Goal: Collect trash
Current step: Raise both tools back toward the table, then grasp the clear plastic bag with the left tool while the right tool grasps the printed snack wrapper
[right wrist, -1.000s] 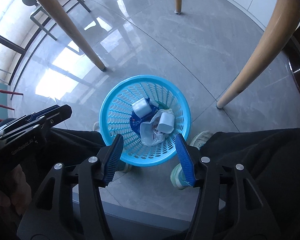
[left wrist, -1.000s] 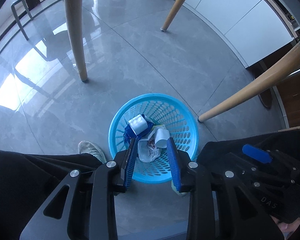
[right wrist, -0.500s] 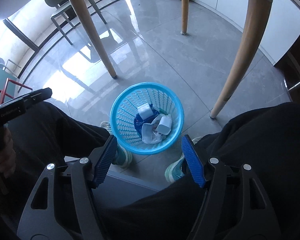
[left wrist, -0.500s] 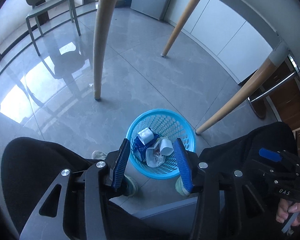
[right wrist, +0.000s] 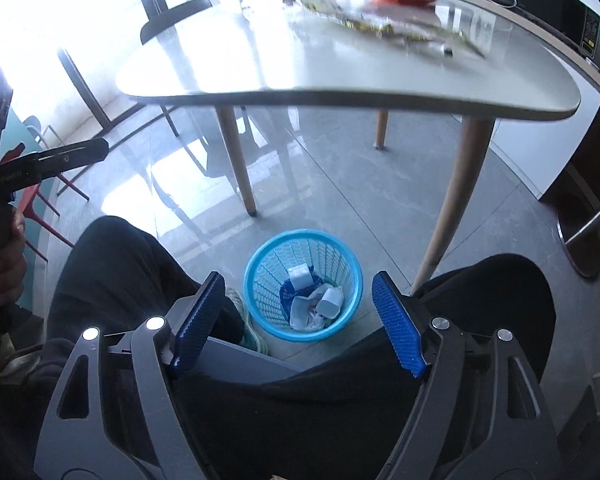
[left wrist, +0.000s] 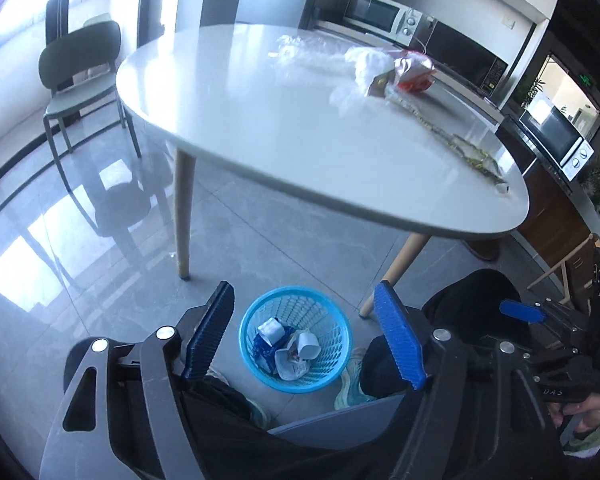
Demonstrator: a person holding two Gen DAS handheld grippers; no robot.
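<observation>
Both grippers, left (left wrist: 304,336) and right (right wrist: 296,320), are held spread wide above the round blue mesh basket (left wrist: 332,316) of crumpled trash (left wrist: 288,350).

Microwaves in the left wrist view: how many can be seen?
2. One microwave sits on the counter behind the table, at top centre. The second microwave sits on the counter at the right edge, beyond the table's far end. Others may lie outside the frame.
</observation>
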